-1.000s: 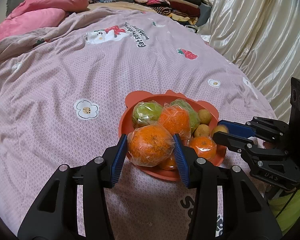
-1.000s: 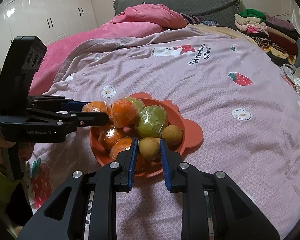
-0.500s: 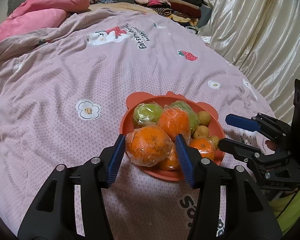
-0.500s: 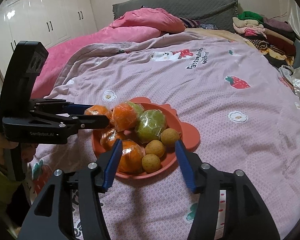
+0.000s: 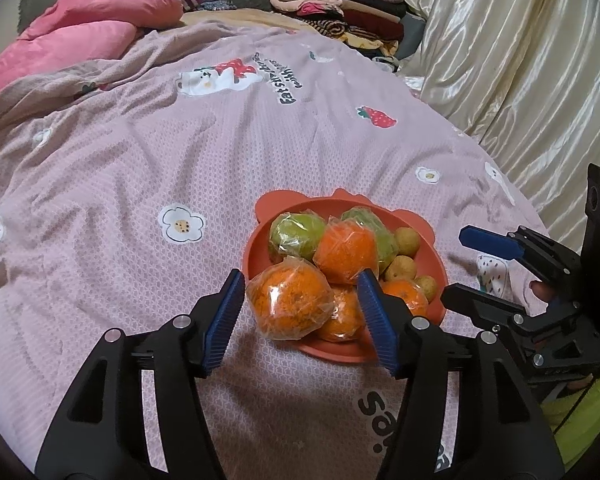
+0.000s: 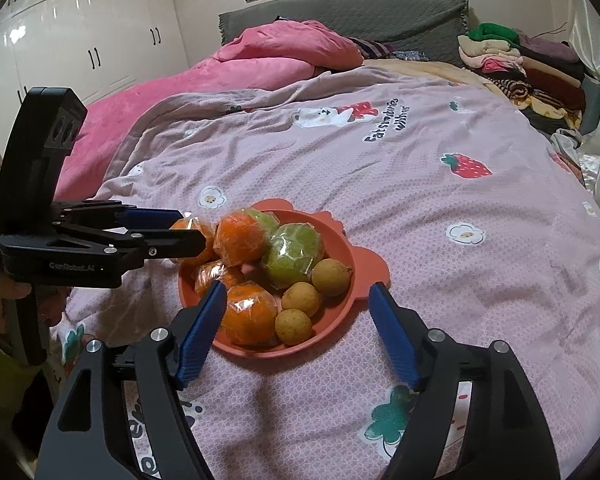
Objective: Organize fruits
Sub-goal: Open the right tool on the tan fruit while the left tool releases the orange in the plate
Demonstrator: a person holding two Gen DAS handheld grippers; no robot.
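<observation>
An orange-red bowl (image 5: 256, 250) (image 6: 340, 308) sits on the bed, full of fruit: several wrapped oranges, two wrapped green fruits (image 6: 294, 254) and three small brown longans (image 6: 294, 326). My left gripper (image 5: 300, 320) stands at the bowl's near rim with its pads on either side of a wrapped orange (image 5: 290, 302); small gaps show, the orange rests on the pile. My right gripper (image 6: 296, 332) is wide open and empty, pulled back from the bowl's near edge. It also shows at the right of the left wrist view (image 5: 472, 268).
The bowl sits on a pink patterned bedspread (image 6: 420, 200). Pink duvet (image 6: 284, 52) and a stack of folded clothes (image 6: 520, 60) lie at the bed's head. Shiny cream curtains (image 5: 520, 60) hang along the bed's right side. White wardrobes (image 6: 80, 40) stand at left.
My right gripper let go of a longan, left it in the bowl, opened wide and pulled back. My left gripper opened a little around the wrapped orange, which now rests on the pile.
</observation>
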